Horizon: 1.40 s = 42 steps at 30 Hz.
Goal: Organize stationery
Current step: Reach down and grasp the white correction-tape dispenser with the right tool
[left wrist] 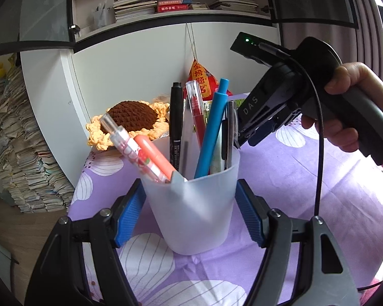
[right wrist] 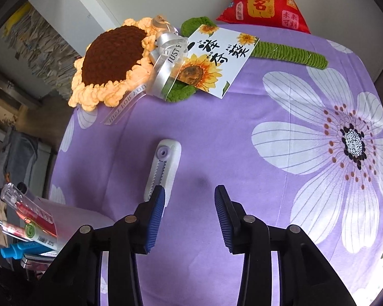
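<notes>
A frosted plastic pen cup (left wrist: 191, 204) stands on the purple flowered cloth, and my left gripper (left wrist: 190, 186) is shut on it, blue pads against both sides. Inside are a blue pen (left wrist: 212, 132), a black marker (left wrist: 176, 117), a red pen (left wrist: 195, 107), a pink pen (left wrist: 150, 150) and others. My right gripper (right wrist: 189, 191) hangs open over the cloth with nothing between its fingers. In the left wrist view a hand holds it just right of the cup's rim. A white utility knife (right wrist: 163, 168) lies flat beside its left fingertip, lower end hidden behind it. The cup (right wrist: 71, 219) shows at lower left.
A crochet sunflower (right wrist: 112, 61) with a ribbon, a sunflower card (right wrist: 214, 58) and a green stem lie at the table's far side. A red triangular pouch (right wrist: 265, 2) leans on the wall. The table edge runs on the left, with stacked papers (left wrist: 18, 153) on the floor beyond.
</notes>
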Each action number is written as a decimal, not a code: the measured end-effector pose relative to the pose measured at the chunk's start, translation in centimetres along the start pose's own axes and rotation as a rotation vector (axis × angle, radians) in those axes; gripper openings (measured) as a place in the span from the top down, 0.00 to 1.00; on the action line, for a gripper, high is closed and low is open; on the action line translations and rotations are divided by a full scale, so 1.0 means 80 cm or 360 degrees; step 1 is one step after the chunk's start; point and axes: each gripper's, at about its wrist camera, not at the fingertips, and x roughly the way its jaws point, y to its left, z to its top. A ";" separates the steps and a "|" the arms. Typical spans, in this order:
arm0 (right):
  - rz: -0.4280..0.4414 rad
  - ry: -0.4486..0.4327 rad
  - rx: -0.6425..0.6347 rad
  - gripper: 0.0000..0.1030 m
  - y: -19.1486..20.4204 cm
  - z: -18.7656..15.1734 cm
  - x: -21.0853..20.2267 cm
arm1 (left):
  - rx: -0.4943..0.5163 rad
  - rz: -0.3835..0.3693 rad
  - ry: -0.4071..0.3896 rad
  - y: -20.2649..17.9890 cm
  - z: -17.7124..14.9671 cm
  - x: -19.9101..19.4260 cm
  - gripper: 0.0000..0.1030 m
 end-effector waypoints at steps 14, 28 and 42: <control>0.0018 0.0009 -0.0013 0.60 0.007 -0.006 -0.005 | 0.0082 0.0148 0.0011 -0.011 -0.007 -0.008 0.20; 0.0002 0.0020 -0.0038 0.60 0.011 -0.004 -0.005 | -0.0106 0.0161 0.0021 0.003 0.013 0.000 0.30; -0.0046 0.0091 0.0024 0.60 0.033 0.049 0.034 | -0.0170 0.0348 0.0021 0.042 0.012 0.011 0.29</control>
